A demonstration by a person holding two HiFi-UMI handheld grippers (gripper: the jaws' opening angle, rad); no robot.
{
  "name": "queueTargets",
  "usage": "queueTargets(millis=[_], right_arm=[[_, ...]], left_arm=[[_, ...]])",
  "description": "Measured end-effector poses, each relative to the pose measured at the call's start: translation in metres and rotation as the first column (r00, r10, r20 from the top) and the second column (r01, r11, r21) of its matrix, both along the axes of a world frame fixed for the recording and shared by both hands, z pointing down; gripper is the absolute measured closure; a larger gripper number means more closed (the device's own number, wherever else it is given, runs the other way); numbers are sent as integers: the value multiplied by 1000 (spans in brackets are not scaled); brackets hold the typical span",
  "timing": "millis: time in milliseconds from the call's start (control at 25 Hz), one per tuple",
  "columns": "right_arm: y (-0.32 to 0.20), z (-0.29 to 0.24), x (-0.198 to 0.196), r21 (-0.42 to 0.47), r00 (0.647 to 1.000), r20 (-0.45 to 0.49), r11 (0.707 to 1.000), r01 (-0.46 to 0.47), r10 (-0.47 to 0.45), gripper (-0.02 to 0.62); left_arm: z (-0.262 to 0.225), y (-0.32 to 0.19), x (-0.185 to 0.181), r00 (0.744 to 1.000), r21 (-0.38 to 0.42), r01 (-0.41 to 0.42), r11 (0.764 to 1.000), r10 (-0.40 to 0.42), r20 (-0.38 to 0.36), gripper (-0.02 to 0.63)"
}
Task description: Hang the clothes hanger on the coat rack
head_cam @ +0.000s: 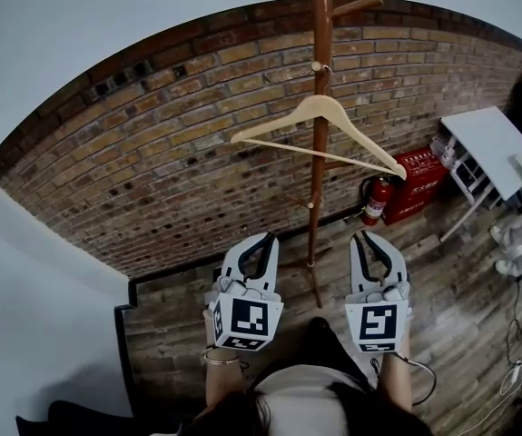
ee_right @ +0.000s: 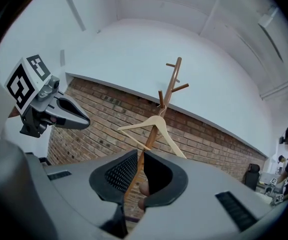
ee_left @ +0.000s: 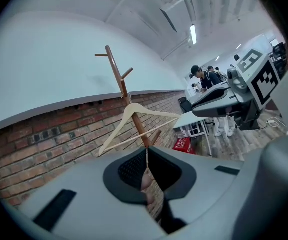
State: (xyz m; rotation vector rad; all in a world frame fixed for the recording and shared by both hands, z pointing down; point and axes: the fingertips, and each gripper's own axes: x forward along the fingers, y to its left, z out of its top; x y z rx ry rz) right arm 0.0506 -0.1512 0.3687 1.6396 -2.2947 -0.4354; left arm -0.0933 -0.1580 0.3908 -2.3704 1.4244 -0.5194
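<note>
1. Head view: hanger (head_cam: 320, 125) hangs on a rack (head_cam: 321, 25) peg; the rack's foot shows only here.
2. Left gripper (ee_left: 146, 153) view: jaws together, empty.
3. Right gripper (ee_right: 137, 156) view: jaws narrowly apart, empty.

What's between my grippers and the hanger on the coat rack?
Nothing: in the head view the left gripper and right gripper sit apart from the hanger, with only the rack's pole and brick wall behind.

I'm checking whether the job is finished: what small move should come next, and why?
Probably just lower both grippers away. The pale wooden clothes hanger already hangs from a peg on the brown wooden coat rack, and the left gripper and right gripper hold nothing.
</note>
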Motion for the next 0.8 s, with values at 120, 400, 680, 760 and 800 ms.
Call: queueTargets(millis=[120, 400, 680, 760, 800], right_arm=[[12, 2, -5, -9, 999, 42, 1000, 6, -6, 537], [33, 3, -17, -21, 989, 147, 999, 25, -21, 548], [55, 11, -21, -34, 967, 254, 998, 46, -36, 552], [62, 13, -21, -36, 961, 276, 998, 48, -36, 552], [65, 14, -20, -35, 958, 284, 998, 49, -37, 554]], left_arm=[[0, 14, 4, 999, 10, -9, 1000, 9, -31, 589], [-5, 39, 11, 995, 35, -14, 999, 17, -101, 595], [-20, 61, 23, 990, 83, -58, 995, 68, -122, 595], [-20, 68, 25, 988, 87, -56, 995, 68, -140, 595], [-20, 71, 26, 986, 89, -55, 995, 68, -151, 595]])
